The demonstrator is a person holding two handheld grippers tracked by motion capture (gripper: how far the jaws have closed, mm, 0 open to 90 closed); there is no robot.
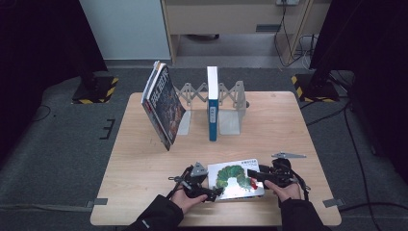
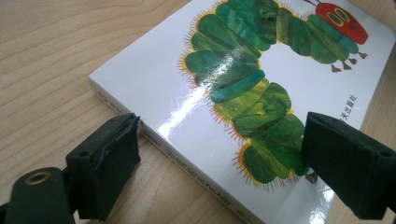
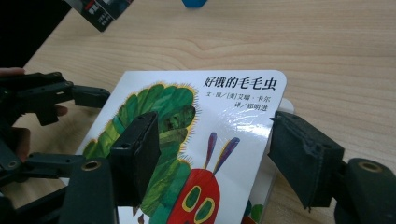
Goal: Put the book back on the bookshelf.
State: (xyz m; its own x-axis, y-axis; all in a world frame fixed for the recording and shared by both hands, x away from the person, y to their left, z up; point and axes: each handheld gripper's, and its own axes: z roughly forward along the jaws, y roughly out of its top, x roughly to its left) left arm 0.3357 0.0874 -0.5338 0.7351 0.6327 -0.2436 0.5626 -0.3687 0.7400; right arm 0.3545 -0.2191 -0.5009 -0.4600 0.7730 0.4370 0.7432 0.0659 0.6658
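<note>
Now the left gripper (image 2: 219, 163) sits at the near left corner of the caterpillar book (image 1: 235, 179), jaws wide apart, one pad down beside the spine on the table (image 1: 144, 168) and the other over the cover, nothing pinched. Over at the opposite edge of that book, the right gripper (image 3: 212, 154) straddles the corner by the red caterpillar head, jaws likewise spread, one over the cover and one off past the fore edge, where the cover seems lifted a touch. So both tools bracket the book, yet it lies flat, cover up, at the near edge of the table.

By my reading the job is shelving, and this one has barely begun: no grip made, no lift.

Beyond the book, well toward the far side, stands the expanding book rack (image 1: 226, 96). In it, a blue-spined book (image 1: 212, 103) stands upright between the dividers, and left of that a dark-covered book (image 1: 162, 106) leans steeply with another thin one behind it. The slot to the right of the blue spine looks vacant.
</note>
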